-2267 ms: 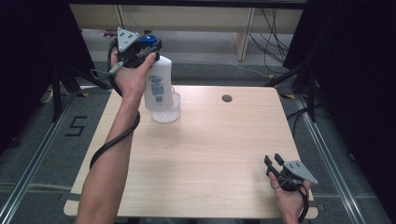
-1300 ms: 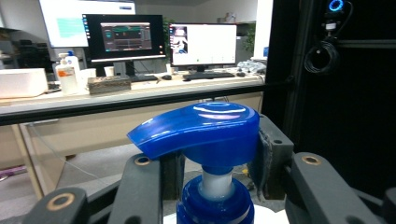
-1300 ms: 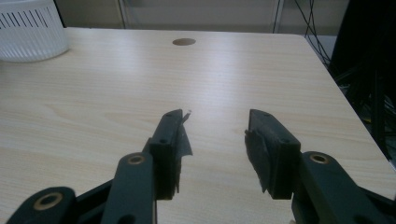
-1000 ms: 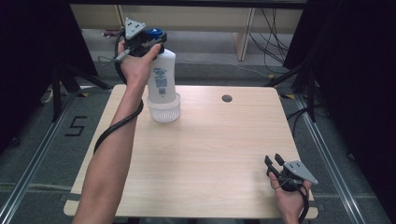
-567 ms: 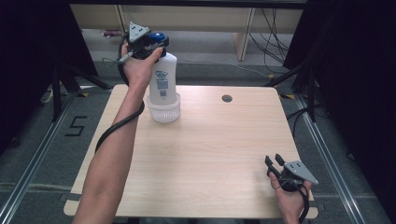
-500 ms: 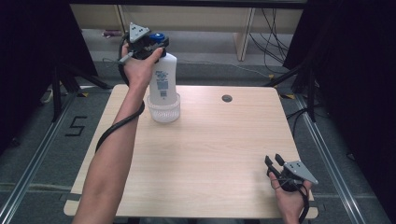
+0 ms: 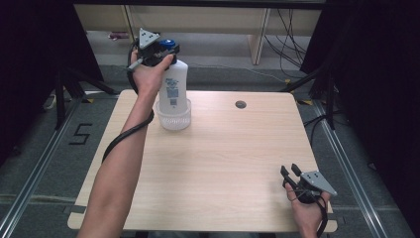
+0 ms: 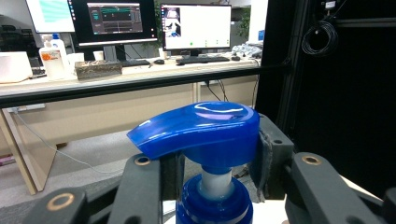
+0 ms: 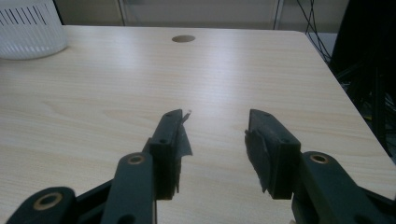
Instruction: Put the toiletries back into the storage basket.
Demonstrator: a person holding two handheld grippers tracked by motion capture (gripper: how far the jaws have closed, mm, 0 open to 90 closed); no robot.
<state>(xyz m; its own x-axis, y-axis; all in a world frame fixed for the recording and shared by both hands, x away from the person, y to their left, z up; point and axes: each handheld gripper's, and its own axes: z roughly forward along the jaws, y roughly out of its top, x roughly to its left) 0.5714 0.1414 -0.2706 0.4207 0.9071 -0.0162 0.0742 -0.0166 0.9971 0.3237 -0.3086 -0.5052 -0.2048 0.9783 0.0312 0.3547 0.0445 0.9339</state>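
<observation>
One white pump bottle (image 7: 173,85) stands in one white basket (image 7: 173,119), left gripper (image 7: 157,52) clamped at its blue pump (neck level), while right gripper (image 7: 292,174) rests parted, holding nothing, on one table (image 7: 228,148).

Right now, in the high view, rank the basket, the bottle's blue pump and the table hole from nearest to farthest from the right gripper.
1. Table hole, far edge, toward the right.
2. Basket, far left of table.
3. Blue pump, above the basket, in the left gripper.
Measured from the right gripper, near right corner.
</observation>
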